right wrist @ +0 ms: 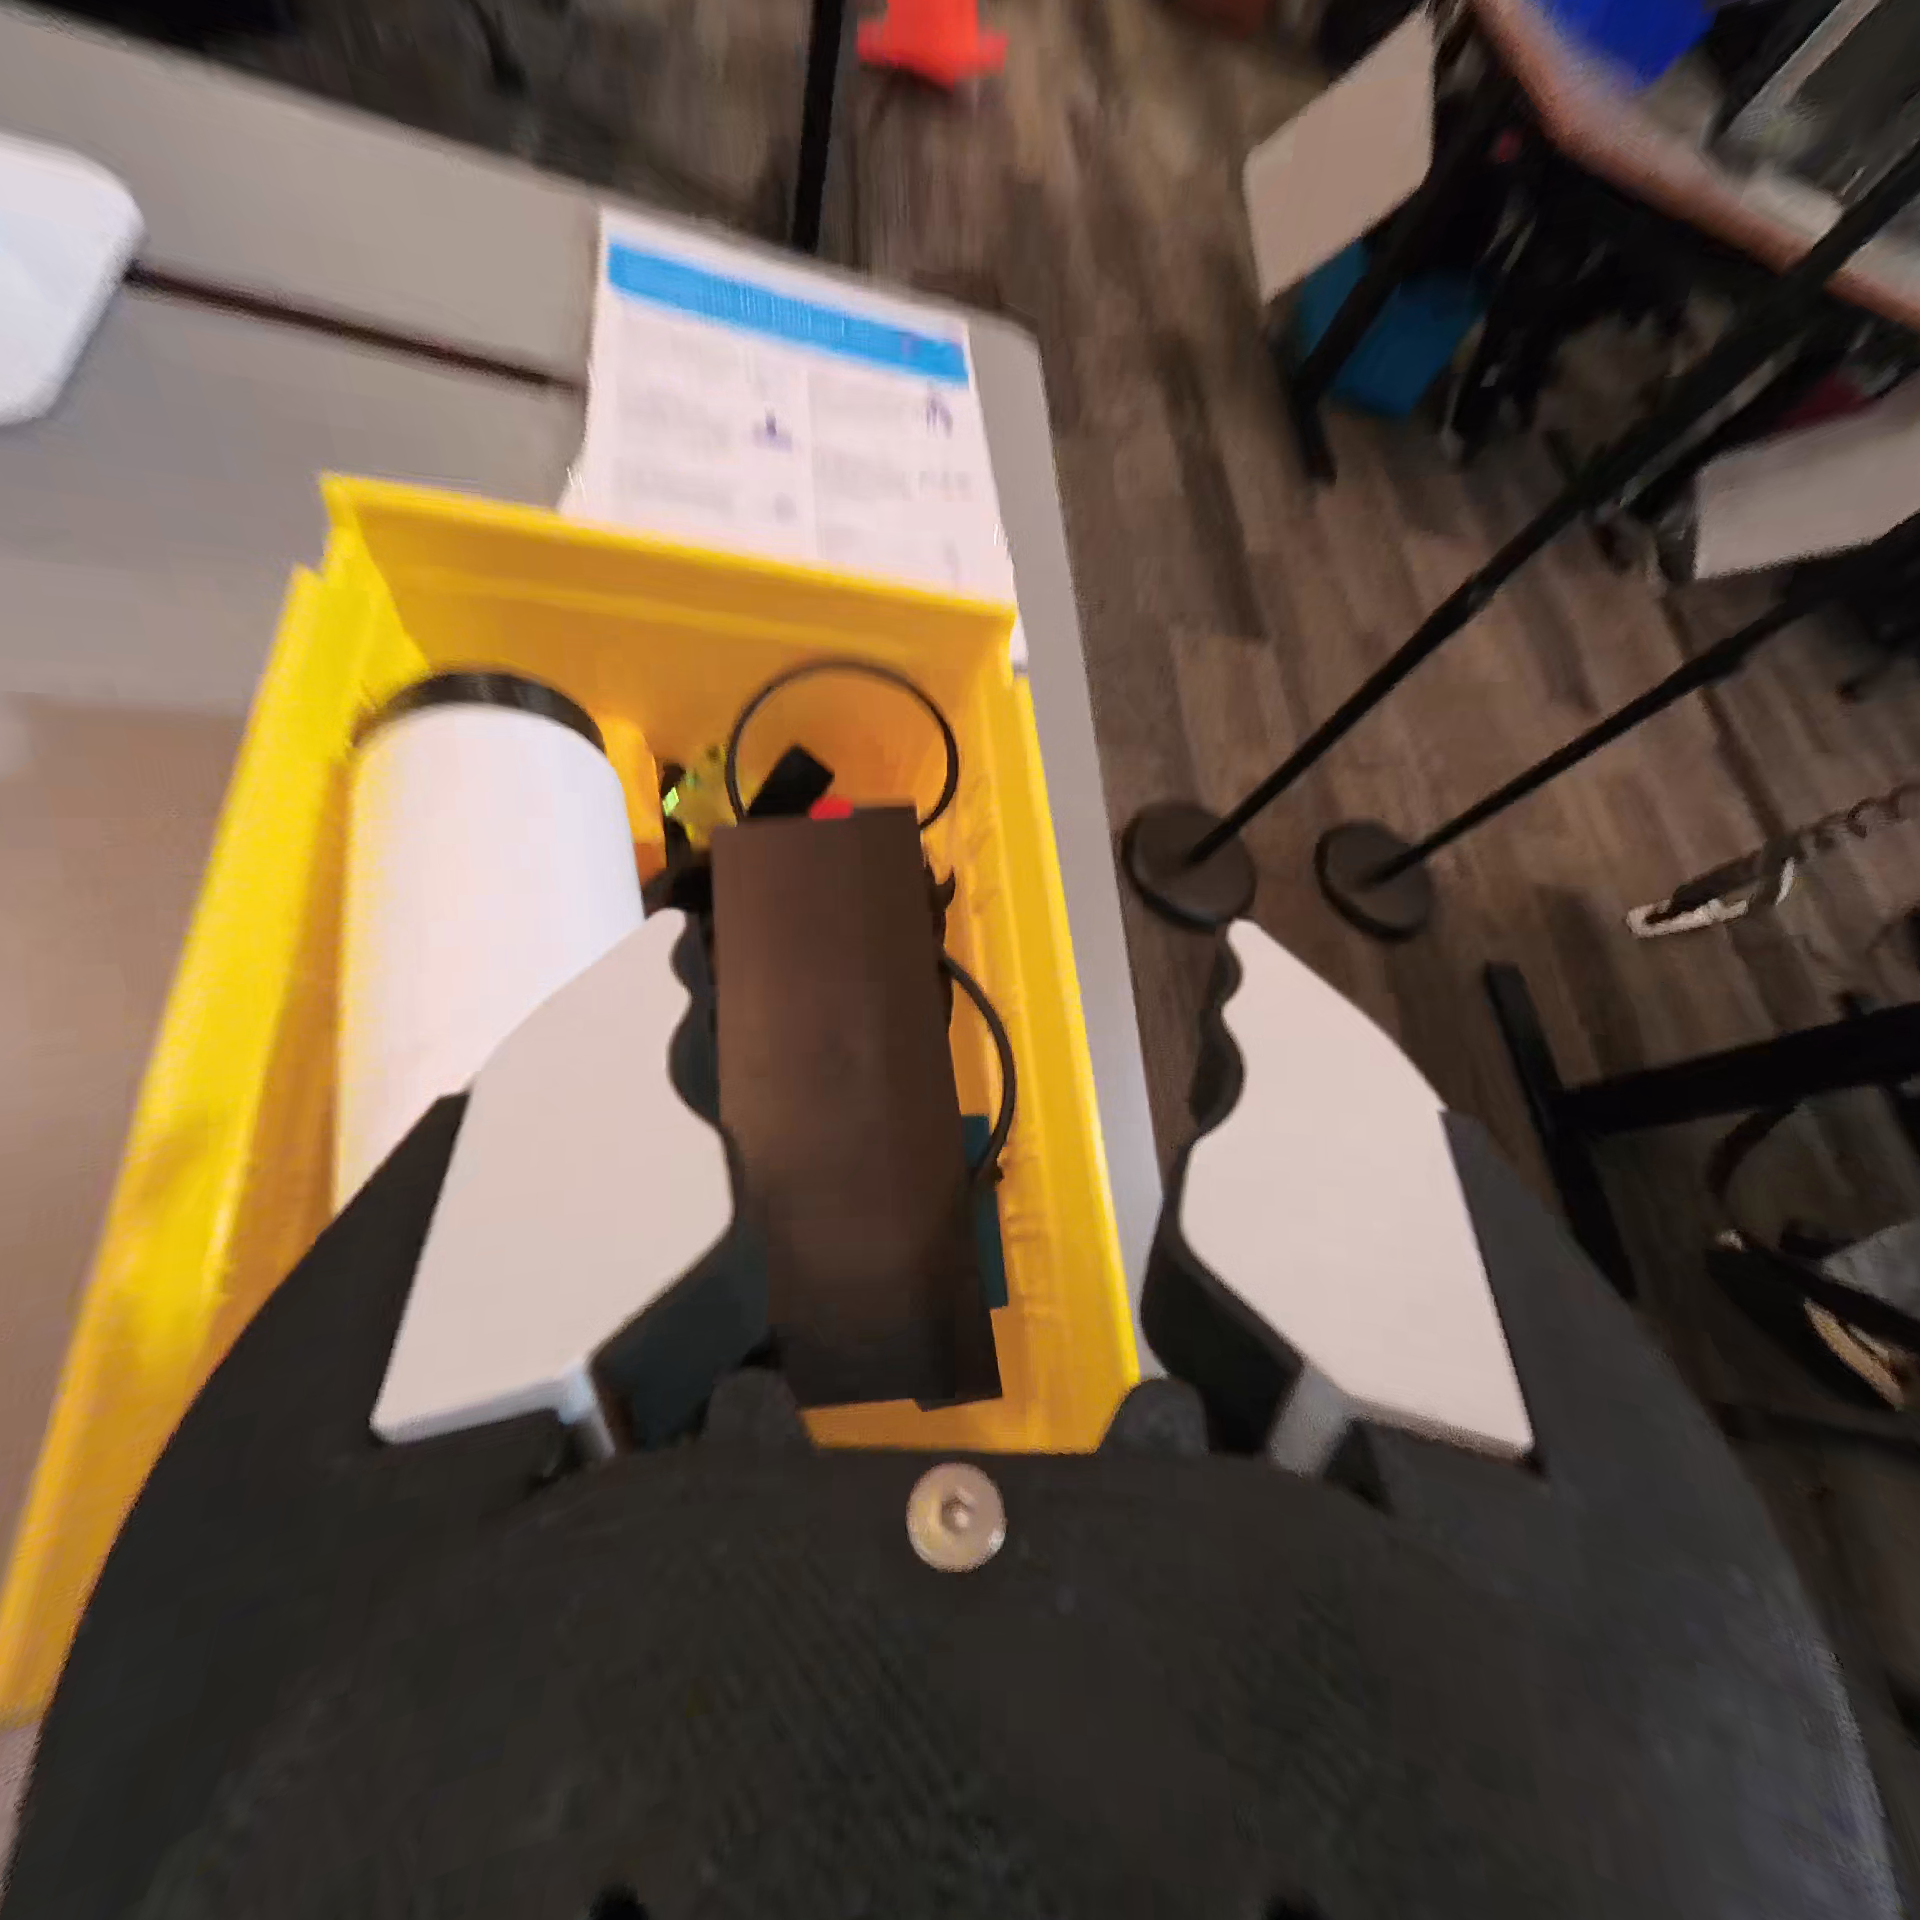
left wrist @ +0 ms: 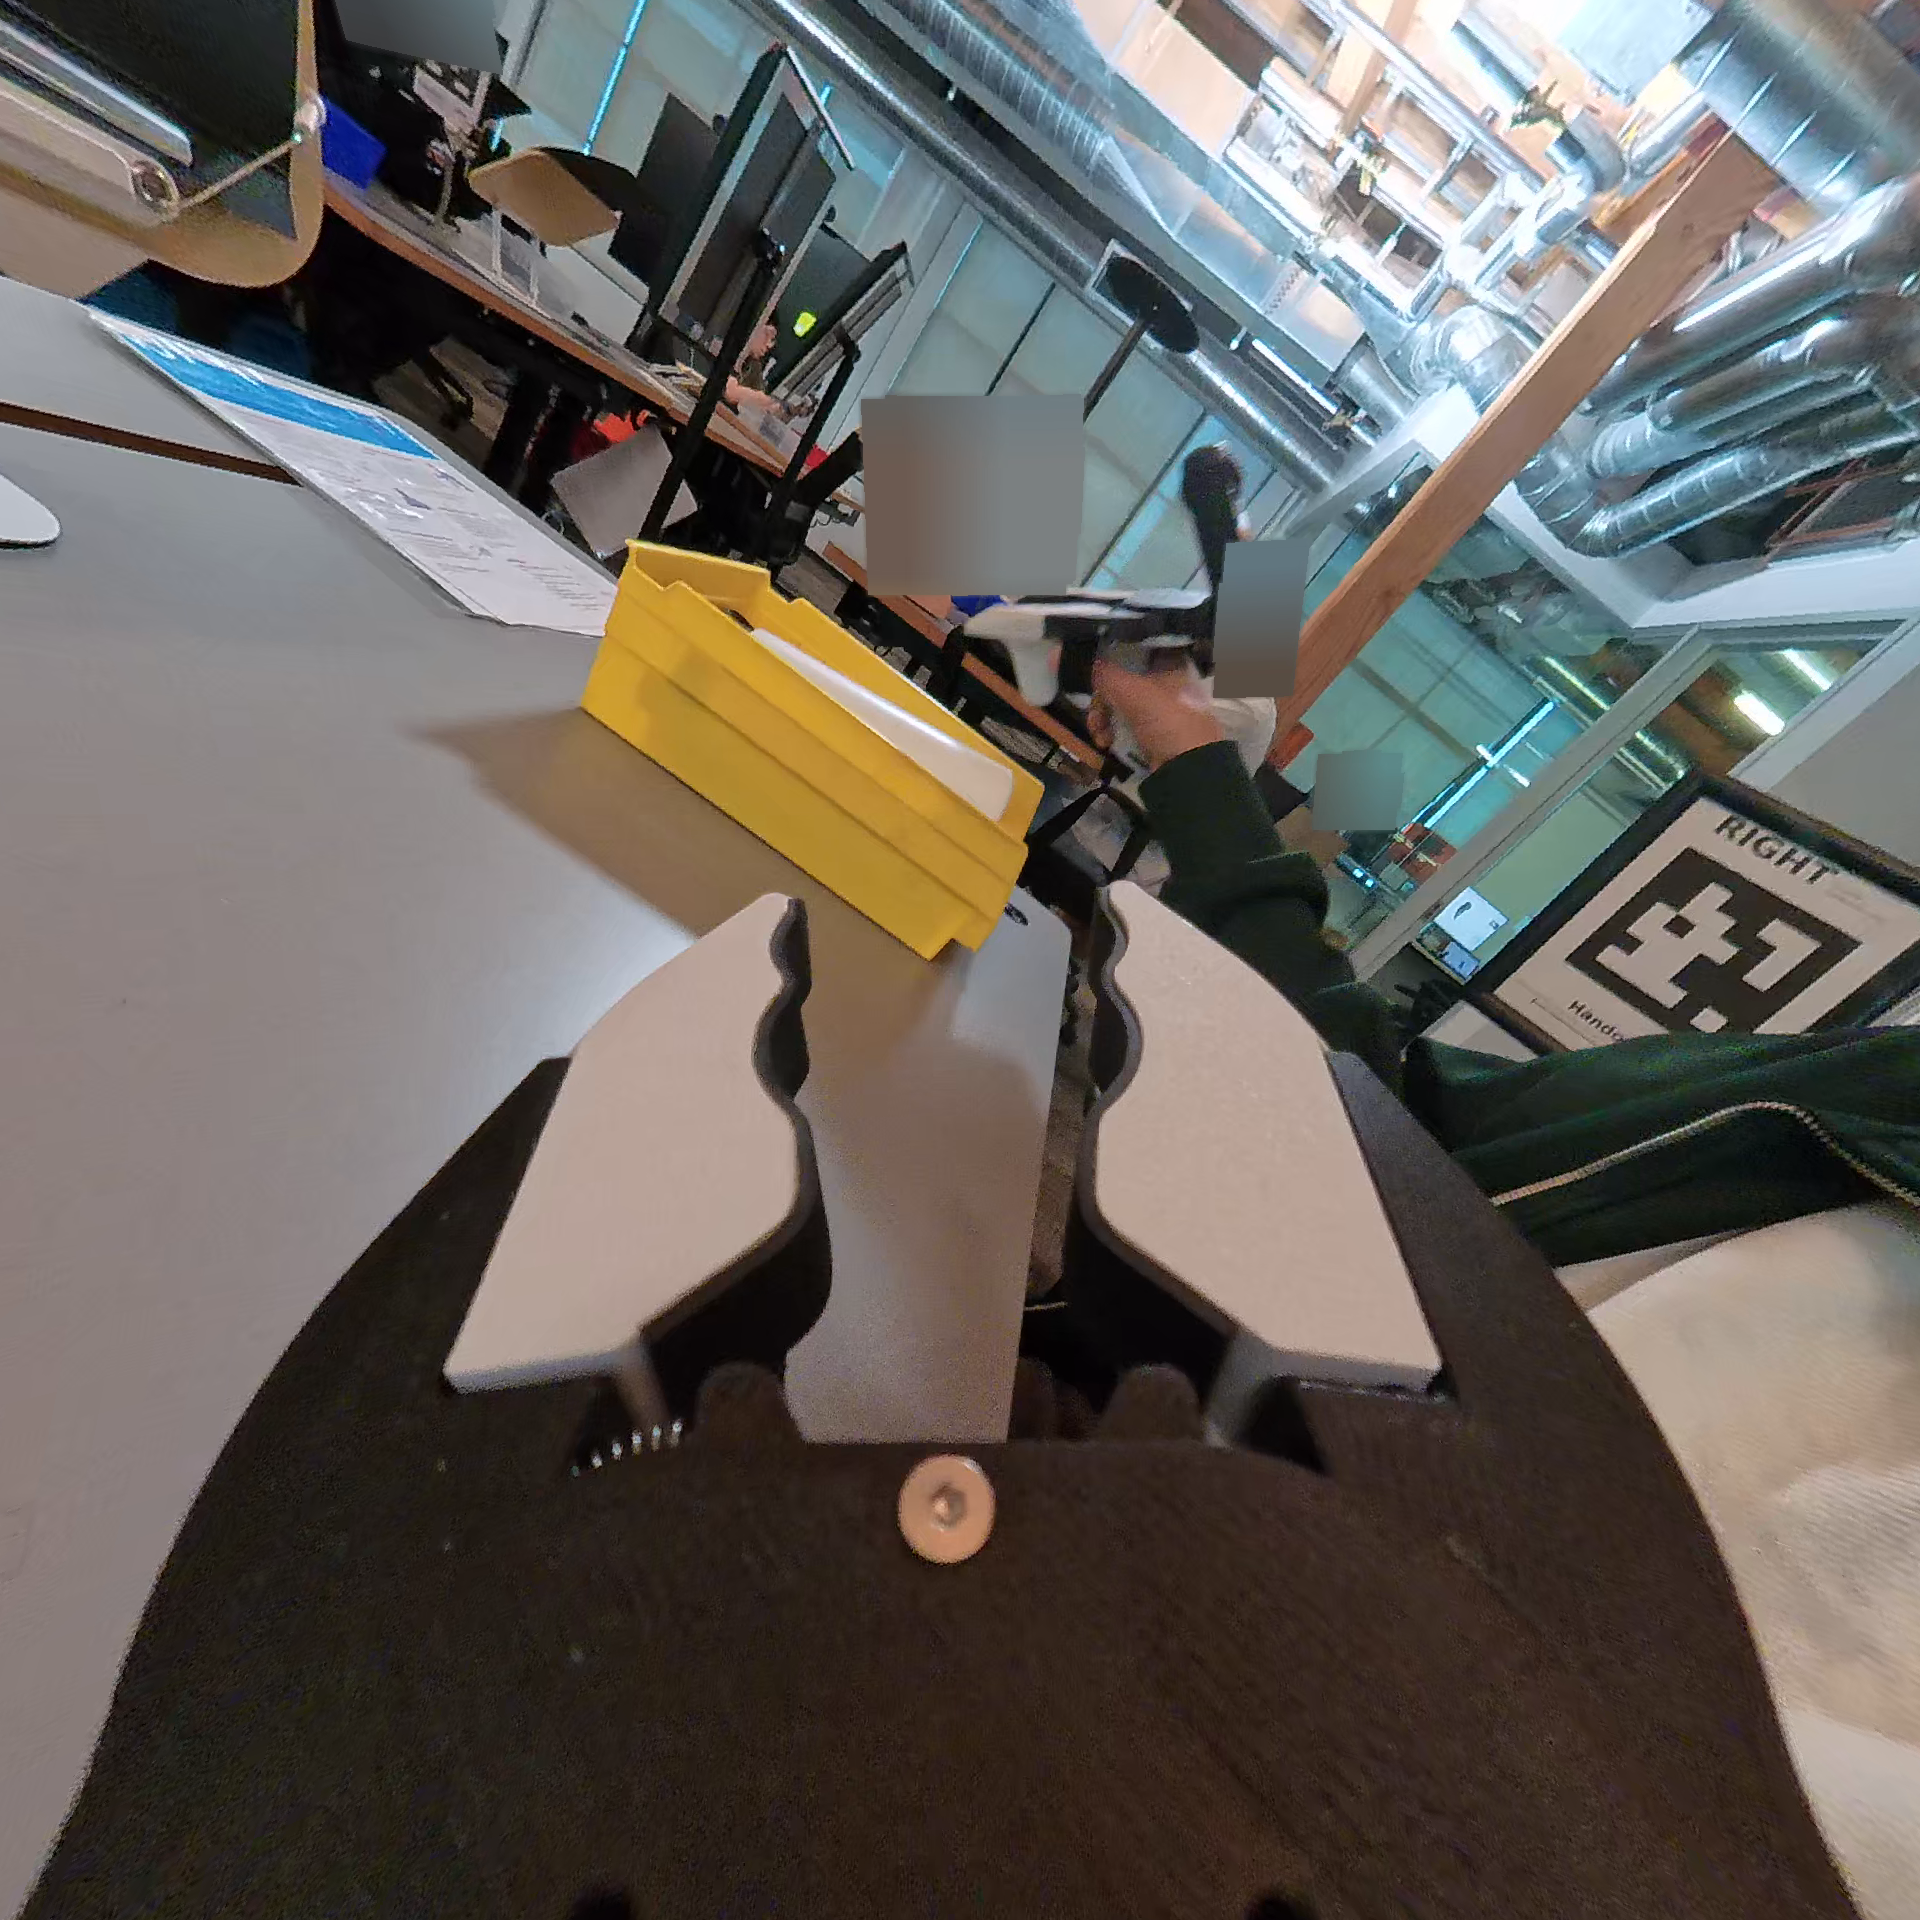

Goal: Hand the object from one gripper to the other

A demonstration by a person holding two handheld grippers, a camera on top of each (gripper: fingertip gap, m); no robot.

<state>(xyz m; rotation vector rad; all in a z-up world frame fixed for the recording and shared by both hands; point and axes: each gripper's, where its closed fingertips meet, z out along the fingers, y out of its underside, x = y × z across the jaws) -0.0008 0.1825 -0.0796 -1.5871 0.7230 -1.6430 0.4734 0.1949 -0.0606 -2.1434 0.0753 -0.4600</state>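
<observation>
Two handheld tongs work over a grey bench [left wrist: 260, 935]. The left tongs [left wrist: 945, 935] hover low near the bench edge with their two grey fingers parted and nothing between them. Just beyond them sits a yellow bin [left wrist: 790, 790] near the bench corner, next to a printed sheet with a blue header [left wrist: 395, 468]. Farther off, above the bin, a hand in a dark green sleeve [left wrist: 1153, 717] holds the right tongs.

From above, the right tongs [right wrist: 956, 966] are spread wide and empty, poised over the yellow bin [right wrist: 208, 1039]. Inside the bin lie a white cylinder with a black end [right wrist: 478, 914] on the left and a dark rectangular block [right wrist: 831, 1039] on the right, with thin black cable loops [right wrist: 842, 675] around it. The block lies between the fingers in this view, closer to the left finger; whether they touch it cannot be told. The view is blurred.
</observation>
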